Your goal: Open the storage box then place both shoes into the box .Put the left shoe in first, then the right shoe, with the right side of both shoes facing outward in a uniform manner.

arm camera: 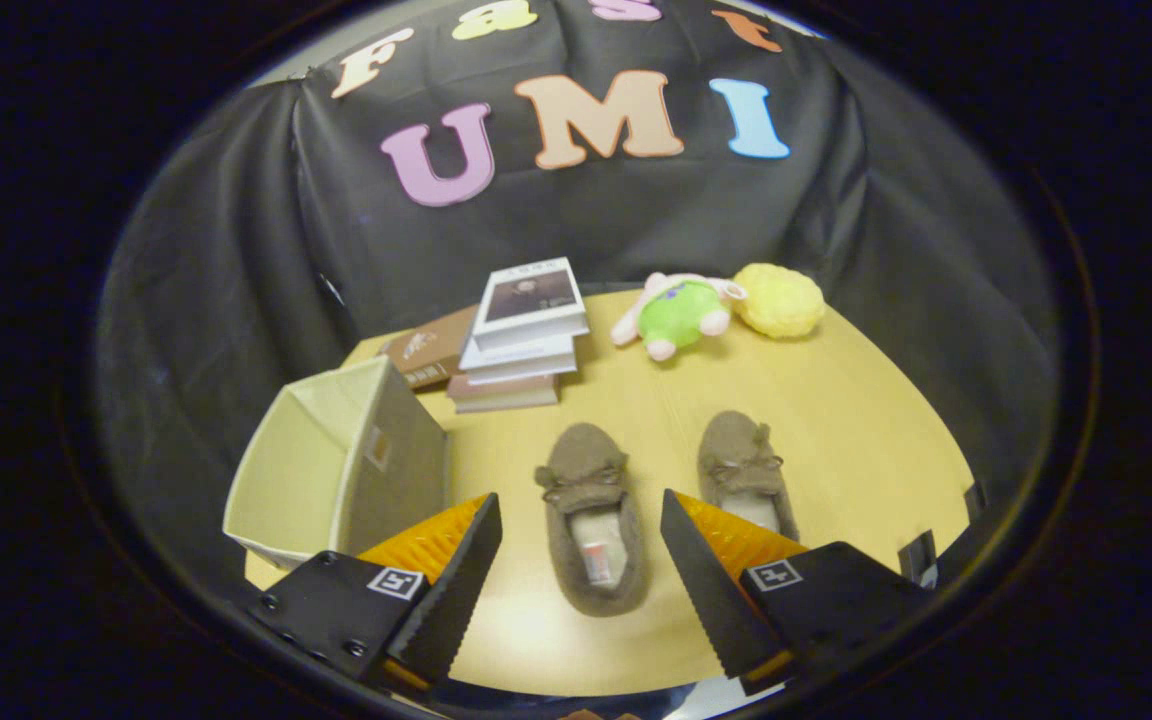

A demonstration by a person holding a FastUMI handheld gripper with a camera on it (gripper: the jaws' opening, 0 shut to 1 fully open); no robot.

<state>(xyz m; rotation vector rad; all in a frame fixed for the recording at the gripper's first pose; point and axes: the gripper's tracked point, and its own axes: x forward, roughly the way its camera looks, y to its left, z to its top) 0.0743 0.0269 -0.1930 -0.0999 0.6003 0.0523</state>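
Books [521, 335] and plush toys [716, 310] stood upper centre on the table [866, 420], open box [336, 470] at left, two brown shoes [591, 520] mid-frame, one lay between the spread, empty gripper [581, 575] fingers.

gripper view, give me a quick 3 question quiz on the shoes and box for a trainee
1. True or false: the left shoe lies between the fingers of the open hand-held gripper.
2. Which is nearer the storage box? A. plush toy B. stack of books C. yellow ball
3. Fill in: both shoes, the right shoe included, lie on the ____, not in the box.

Key: 1 true; 2 B; 3 table
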